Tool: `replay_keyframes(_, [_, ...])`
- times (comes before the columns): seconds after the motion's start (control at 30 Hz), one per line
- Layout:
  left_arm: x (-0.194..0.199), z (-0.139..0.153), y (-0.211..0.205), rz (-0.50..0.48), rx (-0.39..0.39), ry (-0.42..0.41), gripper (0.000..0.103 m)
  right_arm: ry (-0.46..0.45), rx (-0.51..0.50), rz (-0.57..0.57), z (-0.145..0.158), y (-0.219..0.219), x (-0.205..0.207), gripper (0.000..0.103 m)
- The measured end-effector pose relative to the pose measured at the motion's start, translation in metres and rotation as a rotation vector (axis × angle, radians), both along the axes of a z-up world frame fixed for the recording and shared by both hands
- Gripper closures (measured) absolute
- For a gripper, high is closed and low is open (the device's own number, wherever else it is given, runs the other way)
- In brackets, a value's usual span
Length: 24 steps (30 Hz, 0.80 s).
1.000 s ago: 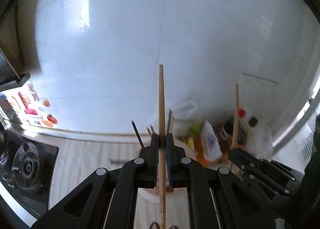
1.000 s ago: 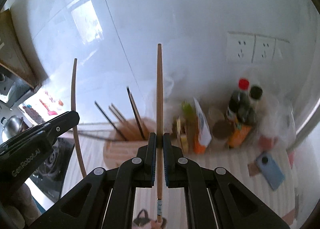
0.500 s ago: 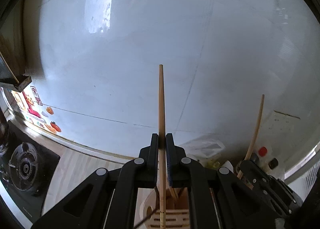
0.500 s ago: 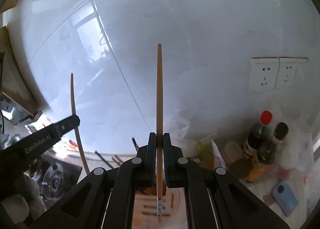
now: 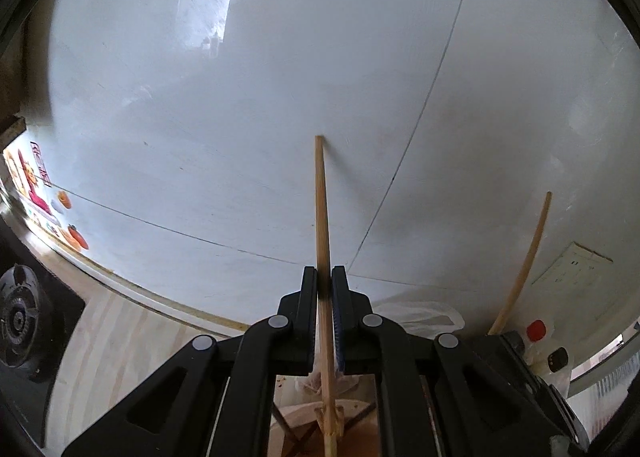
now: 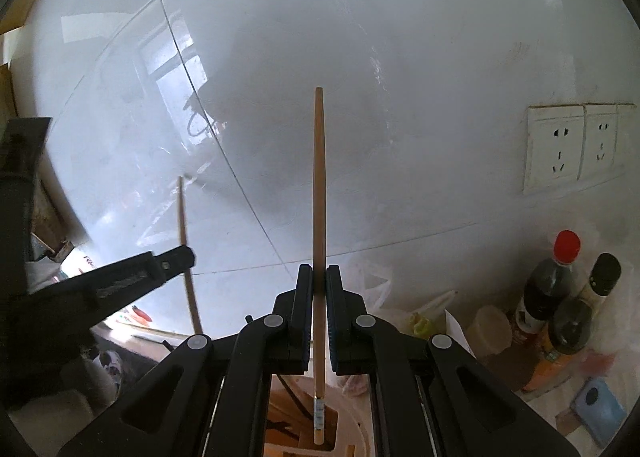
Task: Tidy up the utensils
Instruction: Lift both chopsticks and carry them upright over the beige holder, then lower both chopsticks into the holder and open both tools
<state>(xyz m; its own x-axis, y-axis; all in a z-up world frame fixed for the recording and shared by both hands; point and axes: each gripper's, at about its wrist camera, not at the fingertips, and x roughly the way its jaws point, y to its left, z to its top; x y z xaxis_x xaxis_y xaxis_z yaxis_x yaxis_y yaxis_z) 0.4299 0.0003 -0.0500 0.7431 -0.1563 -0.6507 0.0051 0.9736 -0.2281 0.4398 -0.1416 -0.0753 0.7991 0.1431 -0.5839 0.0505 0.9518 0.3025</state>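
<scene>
My left gripper [image 5: 325, 277] is shut on a wooden chopstick [image 5: 321, 209] that stands upright, its lower end reaching down to the wooden utensil holder [image 5: 308, 417] below the jaws. My right gripper [image 6: 319, 275] is shut on a second wooden chopstick [image 6: 319, 185], also upright, its lower end over the same holder [image 6: 288, 421], which has dark chopsticks in it. The right gripper's chopstick shows at the right of the left wrist view [image 5: 528, 257]. The left gripper [image 6: 120, 281] and its chopstick [image 6: 185, 225] show at the left of the right wrist view.
A white tiled wall [image 6: 360, 57] fills both views. Sauce bottles [image 6: 552, 281], a plastic cup [image 6: 490, 329] and a blue packet [image 6: 598, 411] stand at the right on the counter. Wall sockets [image 6: 568, 145] are above them. A gas hob [image 5: 20, 317] lies at the left.
Both grippers have tilted upward and come in over the utensil holder with their chopsticks. The counter and bottles have dropped low in both views.
</scene>
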Motion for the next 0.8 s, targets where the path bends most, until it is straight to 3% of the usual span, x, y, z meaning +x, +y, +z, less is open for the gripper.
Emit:
replay_keyframes(0.3, [0.005,-0.021,-0.003,-0.035,0.018,0.023,0.098,-0.003,0.018,0.005,-0.012,-0.007,-0.006,0.096])
replay_keyframes(0.7, [-0.026,-0.011,-0.007,-0.136,0.085,0.092,0.095,0.047,-0.004,0.096,-0.013,-0.004,-0.02,0.096])
replay_keyframes(0.77, [-0.037,-0.001,-0.002,-0.145,0.058,0.109,0.087,0.083,0.016,0.132,-0.012,-0.006,-0.02,0.096])
replay_keyframes(0.8, [-0.042,0.004,0.0,-0.14,0.057,0.112,0.064,0.092,0.017,0.135,-0.013,-0.007,-0.022,0.094])
